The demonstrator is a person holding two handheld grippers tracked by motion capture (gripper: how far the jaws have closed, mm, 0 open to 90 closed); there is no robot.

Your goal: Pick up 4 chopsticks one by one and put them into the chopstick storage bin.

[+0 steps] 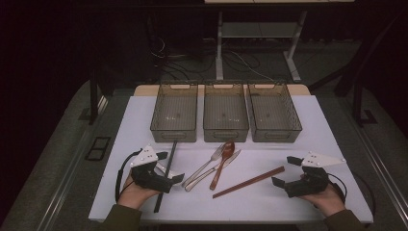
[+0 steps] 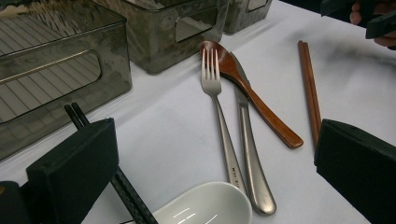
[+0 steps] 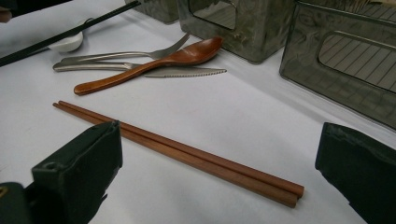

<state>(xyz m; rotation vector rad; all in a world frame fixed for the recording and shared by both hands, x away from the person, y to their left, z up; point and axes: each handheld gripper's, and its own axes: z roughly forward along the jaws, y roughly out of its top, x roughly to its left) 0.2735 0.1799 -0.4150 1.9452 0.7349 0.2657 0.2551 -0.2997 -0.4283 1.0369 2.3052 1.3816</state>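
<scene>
1. The left tool (image 1: pixel 166 175) rests low near the front left corner of the bench (image 1: pixel 298 120), held in a hand; its jaws stand wide apart with nothing between the pads.
2. The black chopsticks (image 1: pixel 166 173) lie just under that tool, running from the front edge toward the left bin (image 1: pixel 174 132).
3. A white ceramic spoon (image 2: pixel 205 205) lies just beside the left tool, close to the handle ends of the metal cutlery.
4. The right tool (image 1: pixel 288 173) rests near the front right corner of the bench, also held in a hand, jaws spread wide and gripping nothing.
5. The brown chopsticks (image 3: pixel 182 151) lie as a pair between the two tools, slanting across the front middle of the bench; in the right gripper view they lie on the bench just ahead of the open jaws, untouched.
6. A fork (image 2: pixel 217 107), a knife (image 2: pixel 247 140) and a wooden spoon (image 2: pixel 252 100) lie bunched in the middle of the bench; the wooden spoon crosses over the knife.
7. Three smoky see-through bins stand side by side along the far edge: the left bin, the middle bin (image 1: pixel 225 132) and the right bin (image 1: pixel 274 134).
</scene>
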